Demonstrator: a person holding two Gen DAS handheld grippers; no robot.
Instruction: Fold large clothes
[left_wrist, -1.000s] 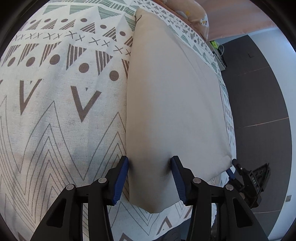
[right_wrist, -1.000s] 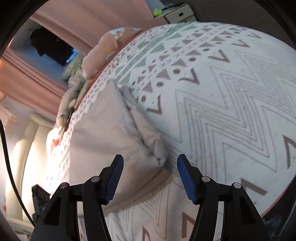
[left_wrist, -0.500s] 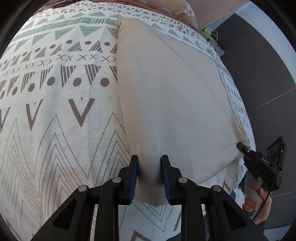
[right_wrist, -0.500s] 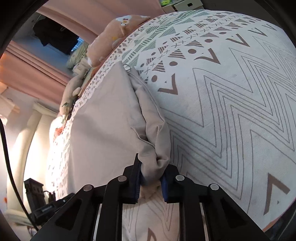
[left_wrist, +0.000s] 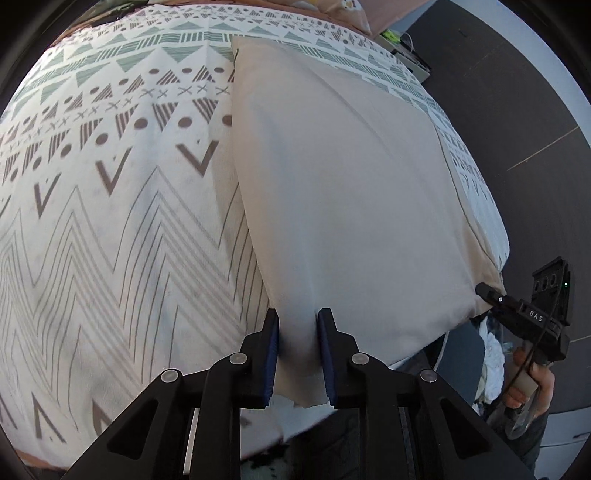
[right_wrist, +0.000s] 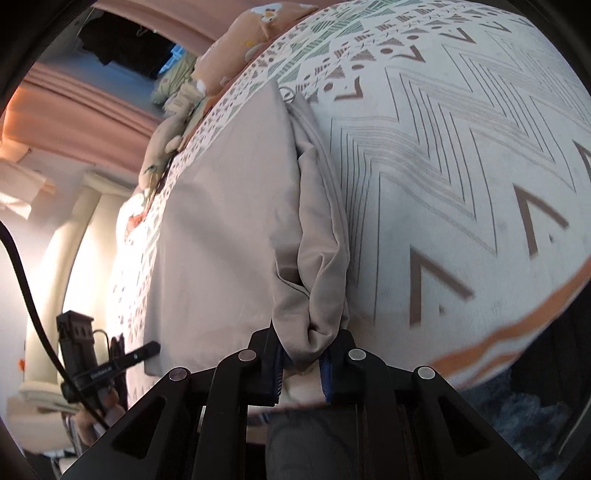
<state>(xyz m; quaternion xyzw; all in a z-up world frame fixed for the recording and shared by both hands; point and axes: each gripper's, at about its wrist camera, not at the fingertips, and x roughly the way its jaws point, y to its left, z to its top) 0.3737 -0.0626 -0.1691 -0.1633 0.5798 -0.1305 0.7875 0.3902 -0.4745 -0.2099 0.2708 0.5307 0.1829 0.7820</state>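
A large beige garment (left_wrist: 351, 184), folded lengthwise, lies along the patterned bedspread (left_wrist: 110, 221). My left gripper (left_wrist: 297, 314) is shut on its near corner, with cloth pinched between the blue pads and lifted a little. In the right wrist view, my right gripper (right_wrist: 308, 336) is shut on the bunched, thicker edge of the same garment (right_wrist: 221, 221) at the other near corner. Each gripper shows in the other's view: the right gripper (left_wrist: 485, 291) at the cloth's right corner, the left gripper (right_wrist: 147, 349) at its left corner.
The bedspread (right_wrist: 461, 147) reaches an orange-trimmed edge at the lower right. Peach pillows and plush toys (right_wrist: 229, 55) lie at the bed's head before pink curtains (right_wrist: 74, 110). Dark floor (left_wrist: 517, 110) runs beside the bed. A hand (left_wrist: 532, 387) holds the right gripper's handle.
Both grippers went from open around the garment's near corners to shut on them. Both then drew back toward the bed's near edge, pulling the cloth taut and lifting its corners.
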